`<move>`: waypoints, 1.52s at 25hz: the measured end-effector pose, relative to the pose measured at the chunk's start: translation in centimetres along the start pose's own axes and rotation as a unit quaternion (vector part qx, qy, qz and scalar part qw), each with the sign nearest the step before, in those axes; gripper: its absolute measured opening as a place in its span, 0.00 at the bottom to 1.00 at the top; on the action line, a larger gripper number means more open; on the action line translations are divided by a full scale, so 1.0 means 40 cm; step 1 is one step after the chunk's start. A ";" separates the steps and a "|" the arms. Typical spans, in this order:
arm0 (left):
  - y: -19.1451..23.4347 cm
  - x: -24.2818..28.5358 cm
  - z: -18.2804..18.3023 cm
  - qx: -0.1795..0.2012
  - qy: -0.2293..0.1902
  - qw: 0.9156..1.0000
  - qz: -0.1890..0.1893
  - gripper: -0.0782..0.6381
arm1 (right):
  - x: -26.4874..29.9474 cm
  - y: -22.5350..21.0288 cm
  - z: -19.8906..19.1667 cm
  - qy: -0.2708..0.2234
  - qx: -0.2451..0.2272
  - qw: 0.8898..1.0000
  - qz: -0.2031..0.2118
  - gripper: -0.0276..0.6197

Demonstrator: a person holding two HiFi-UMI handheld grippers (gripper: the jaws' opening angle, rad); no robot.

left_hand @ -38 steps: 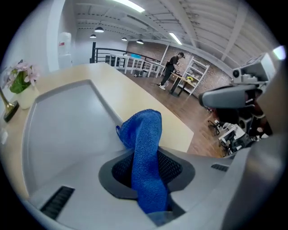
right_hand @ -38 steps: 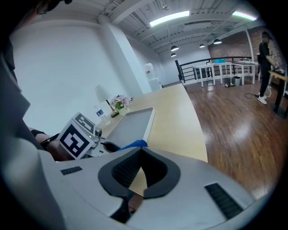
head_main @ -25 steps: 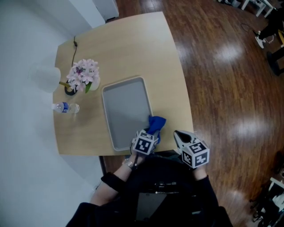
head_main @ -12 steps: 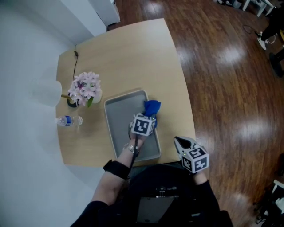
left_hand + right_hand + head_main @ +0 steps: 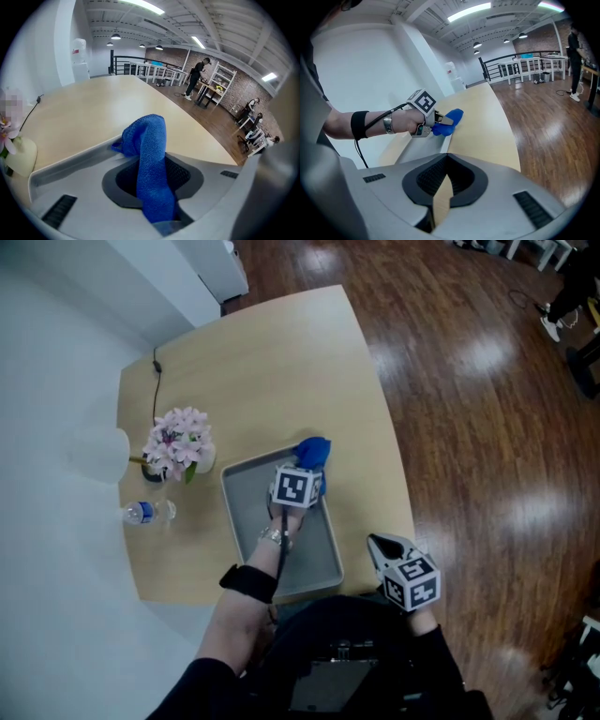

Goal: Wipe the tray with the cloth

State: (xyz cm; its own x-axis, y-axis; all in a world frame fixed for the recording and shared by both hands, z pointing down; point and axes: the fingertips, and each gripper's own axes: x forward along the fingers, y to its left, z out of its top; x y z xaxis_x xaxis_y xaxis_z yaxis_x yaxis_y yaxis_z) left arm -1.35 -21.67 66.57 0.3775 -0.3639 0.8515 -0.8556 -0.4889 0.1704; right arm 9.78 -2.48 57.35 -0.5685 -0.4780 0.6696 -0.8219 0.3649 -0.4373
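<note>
Your left gripper (image 5: 307, 468) sits centre frame in the head view, over the upper right corner of the grey rectangular metal tray (image 5: 246, 504). Its jaws clamp the blue terry cloth (image 5: 313, 450); the left gripper view shows the cloth pinched between the pads. The jaws have just been opening a touch, with the cloth between them. The cloth's free end bunches up ahead of the jaws at the tray's top right corner, against the rim; I can't tell whether it spills over.

The tray lies lengthwise on the pale rounded wooden table (image 5: 272, 362), in the table's lower half.

Your right gripper (image 5: 375, 542) hangs at lower right, near the table's lower right corner, just right of the tray and apart from it. Its jaws are closed tip to tip with nothing between them.

To the left of the tray are a bunch of pink flowers (image 5: 178, 439) and a small clear plastic bottle (image 5: 146, 513) lying on its side. Dark wood floor (image 5: 487, 427) fills the right of the frame.
</note>
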 end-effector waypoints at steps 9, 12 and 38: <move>0.028 0.003 0.047 0.023 0.011 1.000 -0.010 0.28 | 0.013 0.012 -0.001 0.002 0.006 1.000 -0.004 0.05; 0.063 -0.046 0.100 0.087 -0.019 0.996 0.020 0.28 | 0.011 0.010 -0.001 0.000 0.011 1.000 -0.005 0.05; 0.297 -0.066 -0.021 0.222 0.071 0.972 0.005 0.28 | 0.045 0.029 0.001 0.012 0.015 1.000 -0.020 0.05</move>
State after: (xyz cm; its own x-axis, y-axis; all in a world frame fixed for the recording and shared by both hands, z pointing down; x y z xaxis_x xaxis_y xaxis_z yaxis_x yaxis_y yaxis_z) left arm -12.80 -25.85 66.75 0.2901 -0.2729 0.9173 -0.6096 -0.7916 -0.0427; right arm 7.80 -2.95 58.01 -0.5347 -0.4728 0.7004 -0.8447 0.3216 -0.4278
